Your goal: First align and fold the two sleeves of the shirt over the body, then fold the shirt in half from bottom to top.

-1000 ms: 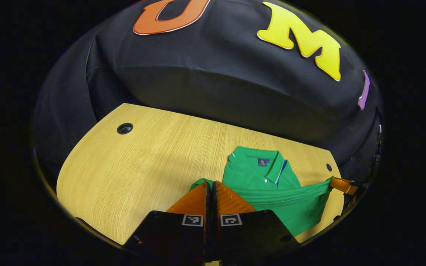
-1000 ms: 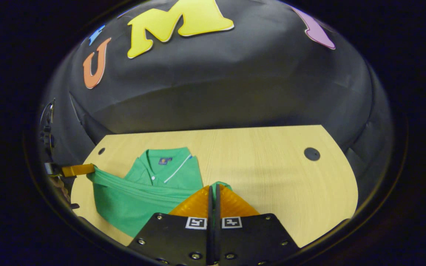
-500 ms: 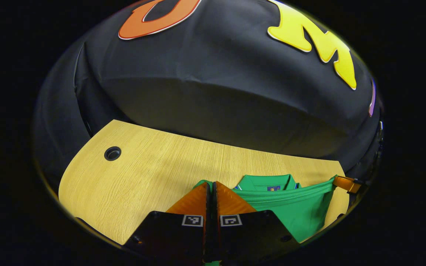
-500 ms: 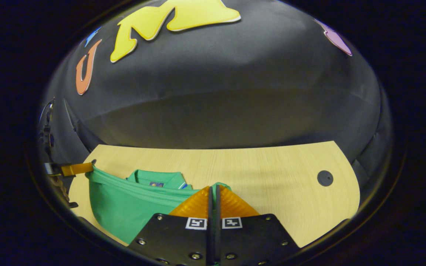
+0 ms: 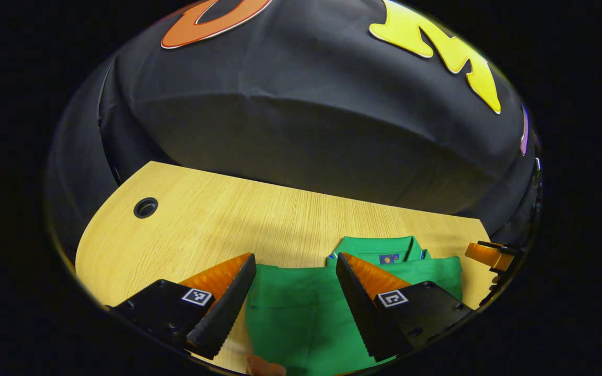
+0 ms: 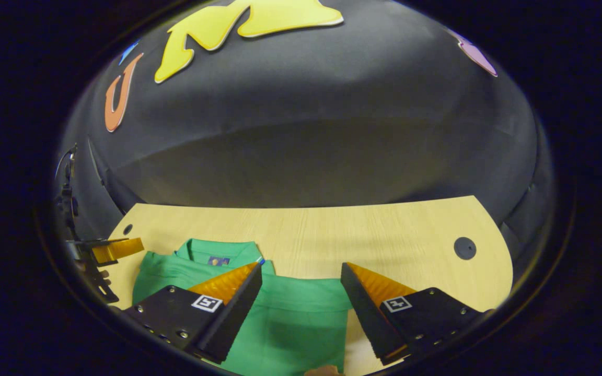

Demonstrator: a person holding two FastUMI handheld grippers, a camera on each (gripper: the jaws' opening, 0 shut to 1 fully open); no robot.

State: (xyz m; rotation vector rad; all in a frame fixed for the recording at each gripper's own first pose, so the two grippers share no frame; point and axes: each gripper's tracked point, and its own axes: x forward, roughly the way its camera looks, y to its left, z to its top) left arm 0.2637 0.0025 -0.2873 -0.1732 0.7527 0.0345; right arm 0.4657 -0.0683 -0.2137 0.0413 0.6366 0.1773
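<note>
Green shirt (image 5: pixel 301 308), small unreadable collar label (image 5: pixel 389 258)

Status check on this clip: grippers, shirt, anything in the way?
Left gripper open, right gripper open. Green shirt flat on table, bottom edge up by collar. Nothing in the way.

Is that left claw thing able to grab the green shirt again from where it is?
Probably yes. The left gripper stands open right over the folded shirt on the table, with cloth showing between its fingers and nothing in between.
</note>
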